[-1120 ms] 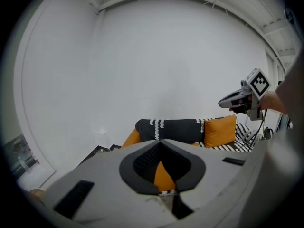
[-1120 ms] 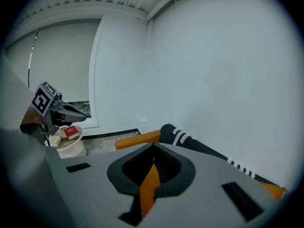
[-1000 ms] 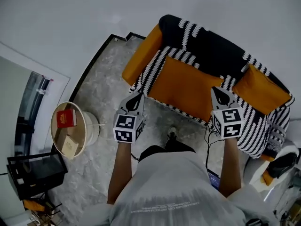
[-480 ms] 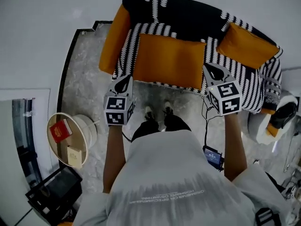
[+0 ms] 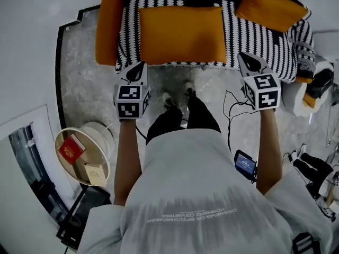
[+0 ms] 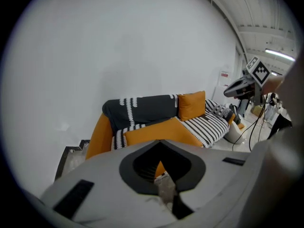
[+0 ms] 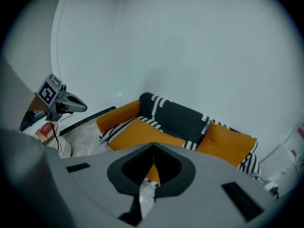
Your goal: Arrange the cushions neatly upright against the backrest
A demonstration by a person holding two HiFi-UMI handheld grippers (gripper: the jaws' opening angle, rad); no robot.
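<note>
Before the sofa [image 5: 254, 36], the person stands on the marbled floor [image 5: 79, 62] with both arms held forward. The left gripper [image 5: 139, 67] hovers just in front of the sofa's front edge, toward its left end, jaws pressed together with nothing between them. The right gripper [image 5: 246, 58] hangs over that same front edge toward the sofa's right end, jaws likewise closed and empty.

On the sofa's seat, a large orange cushion [image 5: 180, 33] lies flat across the striped cover, clear of both grippers. At the sofa's right end, a smaller orange cushion [image 5: 270, 9] leans against the backrest, beside the black throw [image 6: 142, 109] draped over it.

Well out from the sofa's left front corner stands a round side table [image 5: 63, 160], carrying a red box [image 5: 70, 148].
</note>
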